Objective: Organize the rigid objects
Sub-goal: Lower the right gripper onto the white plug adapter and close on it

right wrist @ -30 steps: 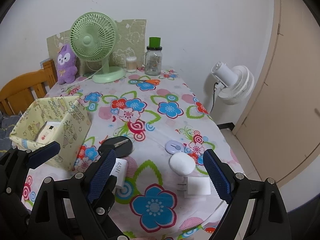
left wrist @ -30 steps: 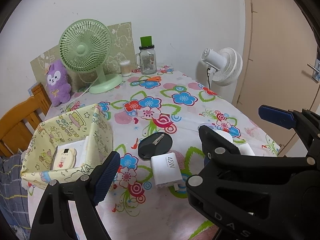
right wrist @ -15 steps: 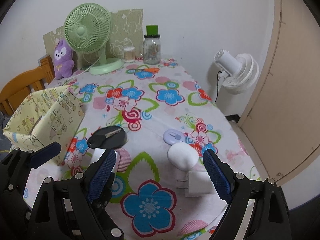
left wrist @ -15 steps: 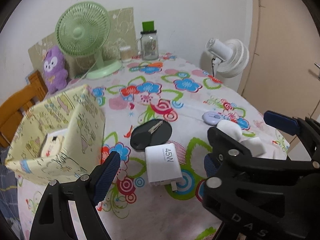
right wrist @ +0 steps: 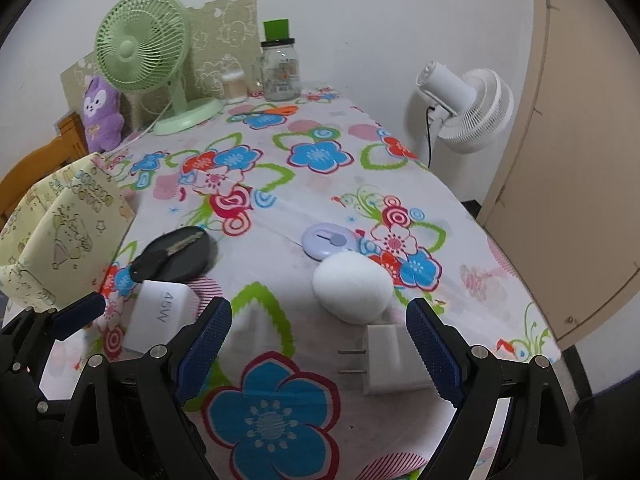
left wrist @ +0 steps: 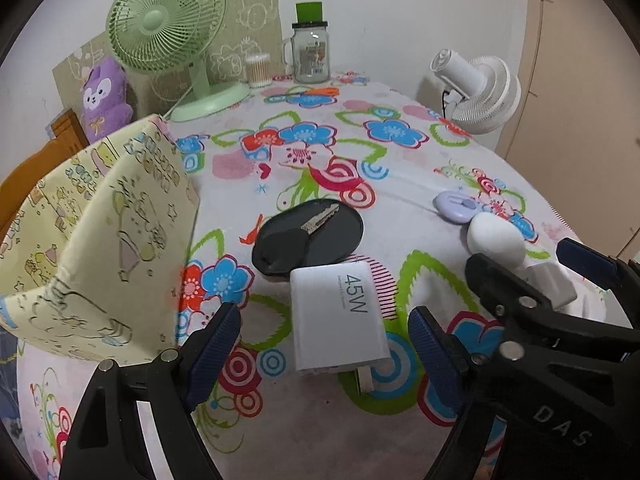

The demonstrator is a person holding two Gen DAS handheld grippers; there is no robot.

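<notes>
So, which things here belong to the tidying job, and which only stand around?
Job:
- 45W charger
- small plug
- white egg-shaped object
- lilac disc
- black tray with key
- yellow fabric box

Standing around:
- green fan
- glass jar
- purple plush
- white fan

A table (right wrist: 360,168) under a flowered cloth carries a black tray (left wrist: 308,240) at centre, a white charger (left wrist: 340,316) touching it at 6 o'clock, a yellow box (left wrist: 100,240) at 9, a green fan (left wrist: 168,28) and jar (left wrist: 310,52) at 12, and a lilac disc (right wrist: 326,242), white egg (right wrist: 352,286) and plug (right wrist: 388,358) at 3.
</notes>
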